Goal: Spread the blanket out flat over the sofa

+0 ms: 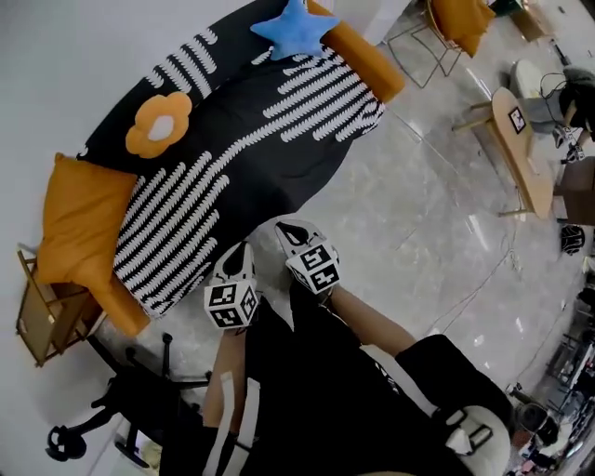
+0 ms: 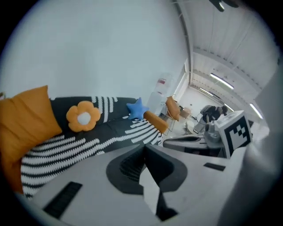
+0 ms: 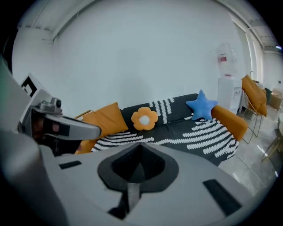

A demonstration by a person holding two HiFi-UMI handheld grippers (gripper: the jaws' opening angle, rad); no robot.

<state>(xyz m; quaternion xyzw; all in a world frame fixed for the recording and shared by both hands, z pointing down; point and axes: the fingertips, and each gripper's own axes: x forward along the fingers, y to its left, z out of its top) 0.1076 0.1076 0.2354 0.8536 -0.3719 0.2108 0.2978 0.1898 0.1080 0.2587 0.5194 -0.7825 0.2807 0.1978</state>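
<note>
A black blanket with white fern stripes (image 1: 251, 149) lies spread over the orange sofa (image 1: 363, 56), covering seat and back; it also shows in the left gripper view (image 2: 110, 132) and the right gripper view (image 3: 194, 132). My left gripper (image 1: 238, 263) and right gripper (image 1: 297, 234) hang side by side in front of the sofa, above the floor, apart from the blanket. Both are shut with nothing between their jaws.
On the blanket rest an orange flower cushion (image 1: 160, 123), a blue star cushion (image 1: 296, 28) and a large orange pillow (image 1: 79, 223). A wooden side table (image 1: 42, 311) stands left of the sofa. A wooden board table (image 1: 521, 149) and a chair (image 1: 446, 28) stand right.
</note>
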